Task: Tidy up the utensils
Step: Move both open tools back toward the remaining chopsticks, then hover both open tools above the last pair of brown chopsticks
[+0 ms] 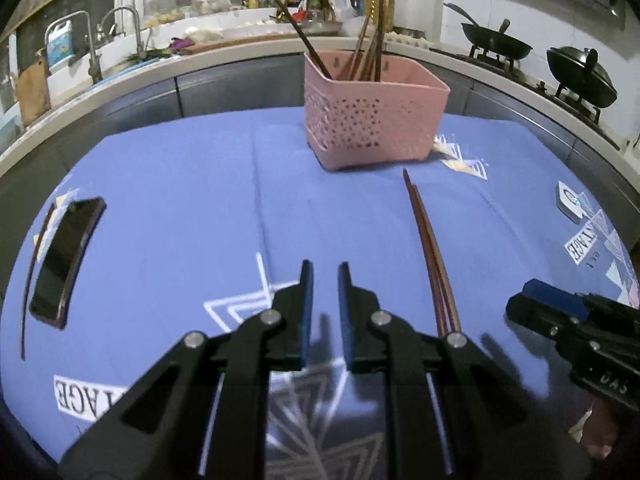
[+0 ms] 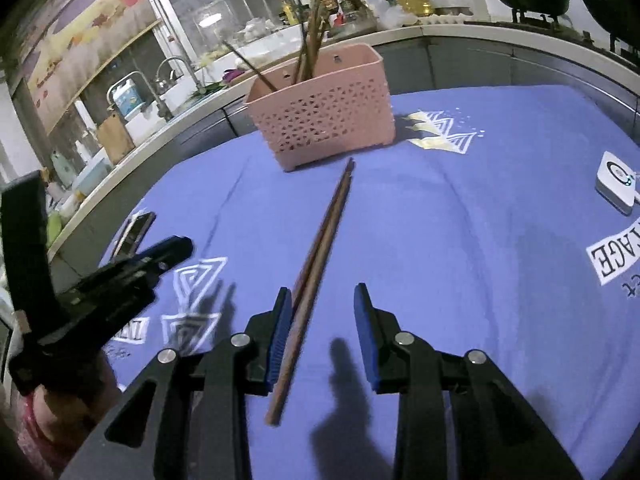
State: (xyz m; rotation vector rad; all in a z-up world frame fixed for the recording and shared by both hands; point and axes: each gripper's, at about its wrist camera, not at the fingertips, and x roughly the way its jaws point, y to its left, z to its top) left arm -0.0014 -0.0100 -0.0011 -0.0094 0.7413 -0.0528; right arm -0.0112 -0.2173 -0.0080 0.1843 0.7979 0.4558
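Observation:
A pair of brown chopsticks (image 1: 430,252) lies flat on the blue cloth, pointing at a pink perforated basket (image 1: 372,120) that holds several more chopsticks upright. The pair (image 2: 320,256) and the basket (image 2: 324,116) also show in the right wrist view. My left gripper (image 1: 324,276) is open and empty, low over the cloth, left of the pair. My right gripper (image 2: 322,300) is open over the near end of the pair, its left pad (image 2: 280,336) close beside them. Each gripper shows in the other's view, the right one (image 1: 560,312) and the left one (image 2: 120,276).
A black phone (image 1: 64,256) lies at the cloth's left side, with a single thin stick (image 1: 34,276) beside it. A small white device (image 2: 616,180) sits at the right. Behind the table run a counter with sink taps (image 1: 116,32), bottles and woks (image 1: 496,44).

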